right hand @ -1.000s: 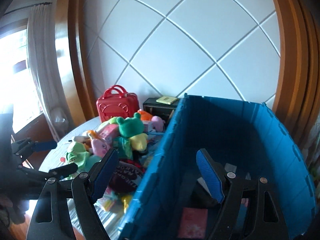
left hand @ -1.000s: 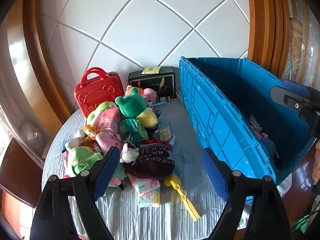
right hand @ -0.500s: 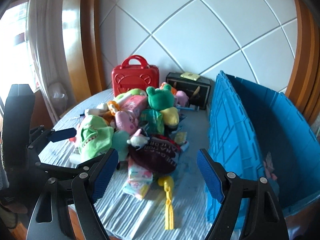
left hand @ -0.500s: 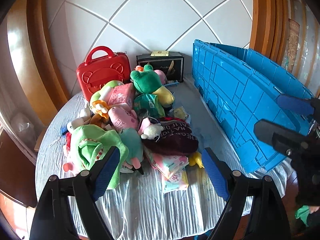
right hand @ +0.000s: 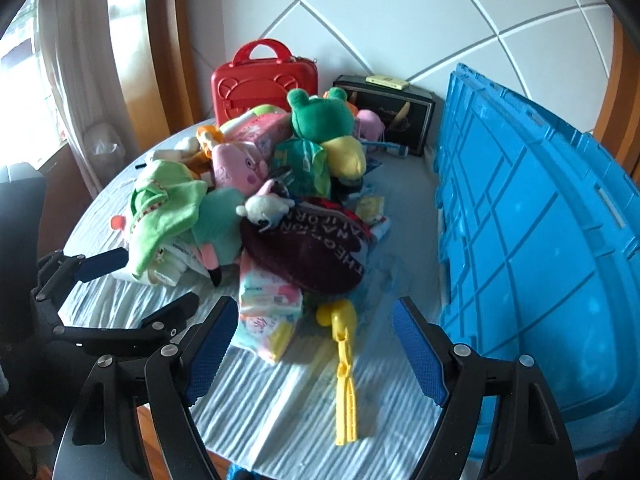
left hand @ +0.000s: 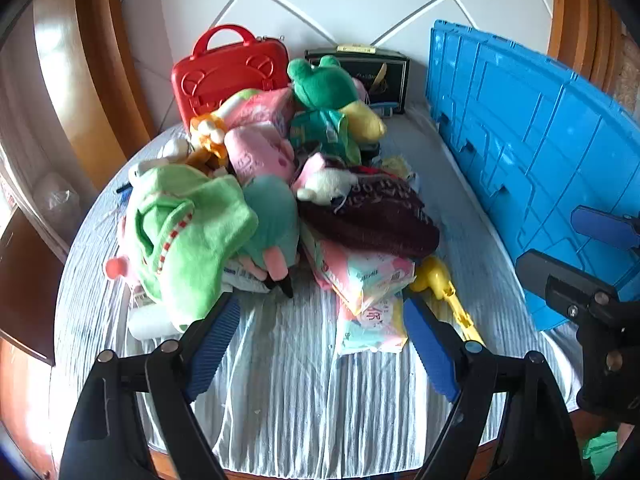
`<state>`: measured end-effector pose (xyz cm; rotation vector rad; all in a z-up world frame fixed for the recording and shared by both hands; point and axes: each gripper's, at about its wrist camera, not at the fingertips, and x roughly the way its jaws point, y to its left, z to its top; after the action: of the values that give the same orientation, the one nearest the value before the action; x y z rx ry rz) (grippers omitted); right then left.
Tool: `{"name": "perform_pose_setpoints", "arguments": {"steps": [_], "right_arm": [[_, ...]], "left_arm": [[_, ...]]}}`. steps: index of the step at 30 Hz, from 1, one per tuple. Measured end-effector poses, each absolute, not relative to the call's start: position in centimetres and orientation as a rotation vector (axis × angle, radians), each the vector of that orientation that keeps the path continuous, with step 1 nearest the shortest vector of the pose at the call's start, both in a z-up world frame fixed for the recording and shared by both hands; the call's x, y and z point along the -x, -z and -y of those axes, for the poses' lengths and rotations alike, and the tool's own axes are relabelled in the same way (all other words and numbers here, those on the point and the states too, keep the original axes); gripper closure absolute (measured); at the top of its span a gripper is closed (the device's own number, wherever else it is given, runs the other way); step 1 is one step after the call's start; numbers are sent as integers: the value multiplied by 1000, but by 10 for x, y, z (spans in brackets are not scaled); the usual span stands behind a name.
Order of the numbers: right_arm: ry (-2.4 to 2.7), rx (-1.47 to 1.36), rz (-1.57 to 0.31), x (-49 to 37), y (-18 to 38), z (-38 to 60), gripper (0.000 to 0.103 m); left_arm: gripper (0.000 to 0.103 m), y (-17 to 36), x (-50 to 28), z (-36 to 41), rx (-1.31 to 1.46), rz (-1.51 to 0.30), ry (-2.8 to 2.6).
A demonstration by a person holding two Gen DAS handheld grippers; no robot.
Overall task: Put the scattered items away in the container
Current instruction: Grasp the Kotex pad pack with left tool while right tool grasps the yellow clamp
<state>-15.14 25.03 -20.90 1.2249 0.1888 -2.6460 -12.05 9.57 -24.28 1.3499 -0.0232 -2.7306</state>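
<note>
A pile of soft toys and packets lies on the table: a green frog plush [left hand: 326, 84] [right hand: 320, 116], a light green plush [left hand: 188, 232] [right hand: 164, 208], a dark red cap [left hand: 372, 216] [right hand: 316, 248], tissue packets [left hand: 360, 276] [right hand: 268, 304] and a yellow plastic toy [left hand: 444, 292] [right hand: 344, 360]. The blue crate [left hand: 540, 152] [right hand: 540, 240] stands to the right. My left gripper [left hand: 320, 344] is open and empty just short of the pile. My right gripper [right hand: 312, 348] is open and empty over the yellow toy and packets.
A red carry case [left hand: 228, 76] [right hand: 264, 80] and a black box [left hand: 372, 68] [right hand: 392, 112] stand against the back wall. The round table [left hand: 280, 400] has a striped cloth; its front edge is close below the grippers. Wooden panels flank the wall.
Both grippers have swung left and down, from the crate toward the pile. The right gripper no longer looks into the crate. Both stay open and empty.
</note>
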Motion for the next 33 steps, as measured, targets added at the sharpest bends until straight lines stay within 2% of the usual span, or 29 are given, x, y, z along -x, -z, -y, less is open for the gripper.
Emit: {"name": "perform_pose_setpoints", "arguments": {"steps": [8,15,19,20,25,33], "right_arm": [[2582,-1412,-149,170,296,-265,24],[2595,-1486,-176,191,338,-279,26],[2621,-1514,-142,207,351,-293,27],[2623,-1525,-137,211,354,-296,31],[2621,-1506,-123,215,354,-296,31],[2611,-1549,-100,227,361,-296,31]], "left_arm": [[19,318,133,-104,-1508,-32,2640],[19,360,160,-113,-1571,-40,2613],[18,366,170,-116,-1592,-81,2657],[17,366,171,-119,-1608,-80,2678],[17,357,169,-140,-1604,35,2733],[16,389,200,-136,-1615,74,2571]]}}
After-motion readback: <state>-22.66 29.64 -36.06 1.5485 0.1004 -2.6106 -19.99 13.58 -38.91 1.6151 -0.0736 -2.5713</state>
